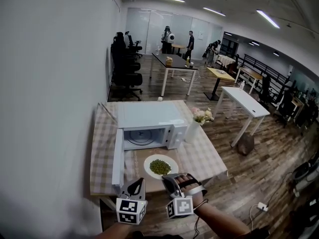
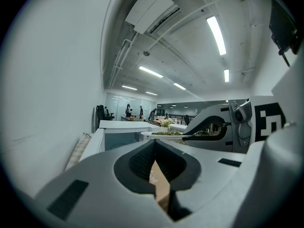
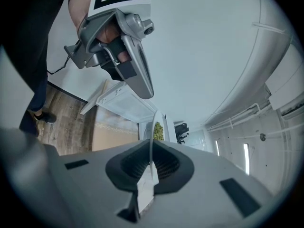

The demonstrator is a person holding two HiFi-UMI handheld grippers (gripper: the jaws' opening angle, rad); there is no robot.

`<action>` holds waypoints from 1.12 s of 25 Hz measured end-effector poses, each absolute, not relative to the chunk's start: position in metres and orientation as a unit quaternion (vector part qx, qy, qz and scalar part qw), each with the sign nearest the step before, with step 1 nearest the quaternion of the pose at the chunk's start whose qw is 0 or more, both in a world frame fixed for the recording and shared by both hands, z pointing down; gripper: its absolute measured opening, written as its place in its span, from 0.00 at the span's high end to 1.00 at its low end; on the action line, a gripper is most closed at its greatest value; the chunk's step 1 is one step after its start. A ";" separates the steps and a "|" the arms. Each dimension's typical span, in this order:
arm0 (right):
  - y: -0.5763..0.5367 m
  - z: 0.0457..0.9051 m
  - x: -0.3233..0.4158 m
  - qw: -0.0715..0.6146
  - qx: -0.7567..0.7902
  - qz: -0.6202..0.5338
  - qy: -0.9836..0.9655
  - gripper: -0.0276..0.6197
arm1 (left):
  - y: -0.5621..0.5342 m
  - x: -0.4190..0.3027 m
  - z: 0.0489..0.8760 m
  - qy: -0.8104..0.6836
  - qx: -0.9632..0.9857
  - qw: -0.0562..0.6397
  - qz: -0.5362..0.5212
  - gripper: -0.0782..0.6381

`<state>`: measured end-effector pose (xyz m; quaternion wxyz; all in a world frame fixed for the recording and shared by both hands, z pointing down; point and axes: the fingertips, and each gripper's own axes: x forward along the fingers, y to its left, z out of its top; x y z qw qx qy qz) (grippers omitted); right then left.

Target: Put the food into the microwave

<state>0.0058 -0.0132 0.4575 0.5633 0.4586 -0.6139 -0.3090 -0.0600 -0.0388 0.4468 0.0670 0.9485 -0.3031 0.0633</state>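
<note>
Plate [image 1: 148, 169] of loose green food [image 1: 160, 166] rests on the table [image 1: 199, 156] before the open microwave [image 1: 149, 123]. Right gripper [image 1: 170, 179] clamps its near rim; left gripper [image 1: 134, 187] is closed, empty. Plate is probably rigid, breakable and slick: carry level

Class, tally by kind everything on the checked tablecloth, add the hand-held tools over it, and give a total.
microwave: 1
plate of green food: 1
vase of flowers: 1
tools: 2, the left tool and the right tool
Total: 5
</note>
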 end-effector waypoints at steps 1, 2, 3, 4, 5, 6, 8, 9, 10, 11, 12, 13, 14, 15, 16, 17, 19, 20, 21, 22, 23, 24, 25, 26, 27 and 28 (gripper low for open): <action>-0.017 0.458 0.006 0.564 0.458 -0.309 -0.613 0.93 | -0.041 -0.058 0.447 -0.301 0.949 0.067 0.064 0.88; -0.020 0.460 0.007 0.565 0.458 -0.309 -0.613 0.93 | -0.042 -0.056 0.448 -0.299 0.950 0.066 0.065 0.88; -0.023 0.461 0.007 0.565 0.457 -0.308 -0.614 0.93 | -0.043 -0.054 0.450 -0.297 0.950 0.067 0.067 0.88; -0.027 0.463 0.008 0.565 0.457 -0.308 -0.615 0.93 | -0.045 -0.052 0.451 -0.296 0.950 0.068 0.068 0.88; -0.030 0.465 0.009 0.564 0.457 -0.307 -0.616 0.93 | -0.046 -0.049 0.453 -0.295 0.950 0.070 0.070 0.88; -0.034 0.467 0.010 0.563 0.456 -0.307 -0.617 0.93 | -0.048 -0.047 0.455 -0.294 0.950 0.072 0.072 0.88; -0.042 0.470 0.013 0.562 0.452 -0.308 -0.621 0.93 | -0.052 -0.042 0.458 -0.293 0.951 0.070 0.077 0.88; -0.046 0.472 0.015 0.561 0.450 -0.309 -0.623 0.93 | -0.055 -0.039 0.460 -0.293 0.950 0.070 0.079 0.88; -0.051 0.474 0.017 0.559 0.448 -0.310 -0.625 0.93 | -0.059 -0.037 0.462 -0.295 0.950 0.069 0.081 0.88; -0.057 0.476 0.019 0.557 0.446 -0.311 -0.627 0.93 | -0.063 -0.035 0.463 -0.298 0.949 0.068 0.082 0.88; -0.062 0.478 0.022 0.556 0.444 -0.312 -0.630 0.93 | -0.068 -0.033 0.464 -0.301 0.948 0.067 0.084 0.88; -0.068 0.479 0.024 0.554 0.442 -0.314 -0.632 0.93 | -0.073 -0.031 0.465 -0.305 0.946 0.067 0.085 0.88; -0.073 0.480 0.027 0.552 0.439 -0.316 -0.635 0.93 | -0.077 -0.028 0.465 -0.309 0.945 0.066 0.087 0.88; -0.078 0.480 0.030 0.551 0.436 -0.319 -0.637 0.93 | -0.081 -0.025 0.466 -0.312 0.944 0.066 0.089 0.88; -0.083 0.480 0.033 0.550 0.433 -0.322 -0.638 0.93 | -0.084 -0.022 0.466 -0.315 0.942 0.066 0.091 0.88; -0.087 0.480 0.037 0.549 0.430 -0.324 -0.639 0.93 | -0.088 -0.018 0.467 -0.318 0.941 0.067 0.093 0.88; -0.098 0.480 0.044 0.548 0.423 -0.329 -0.642 0.93 | -0.096 -0.010 0.467 -0.322 0.939 0.071 0.096 0.88; -0.103 0.481 0.048 0.547 0.419 -0.332 -0.644 0.93 | -0.100 -0.006 0.467 -0.325 0.938 0.073 0.097 0.88; -0.107 0.482 0.051 0.547 0.414 -0.335 -0.646 0.93 | -0.104 -0.004 0.467 -0.328 0.937 0.074 0.098 0.88; -0.112 0.484 0.053 0.547 0.409 -0.338 -0.647 0.93 | -0.109 -0.001 0.468 -0.332 0.935 0.074 0.099 0.88; -0.116 0.487 0.056 0.547 0.404 -0.340 -0.649 0.93 | -0.114 0.001 0.469 -0.335 0.934 0.075 0.100 0.88; -0.121 0.490 0.059 0.547 0.400 -0.340 -0.652 0.93 | -0.119 0.004 0.470 -0.338 0.933 0.076 0.101 0.88; -0.126 0.493 0.061 0.547 0.396 -0.339 -0.655 0.93 | -0.124 0.006 0.471 -0.341 0.931 0.076 0.102 0.88; -0.130 0.496 0.063 0.547 0.392 -0.339 -0.658 0.93 | -0.128 0.008 0.472 -0.344 0.930 0.077 0.103 0.88; -0.134 0.498 0.064 0.546 0.388 -0.339 -0.661 0.93 | -0.132 0.010 0.472 -0.346 0.929 0.077 0.103 0.88; -0.137 0.499 0.065 0.545 0.384 -0.340 -0.664 0.93 | -0.135 0.012 0.473 -0.349 0.928 0.077 0.104 0.88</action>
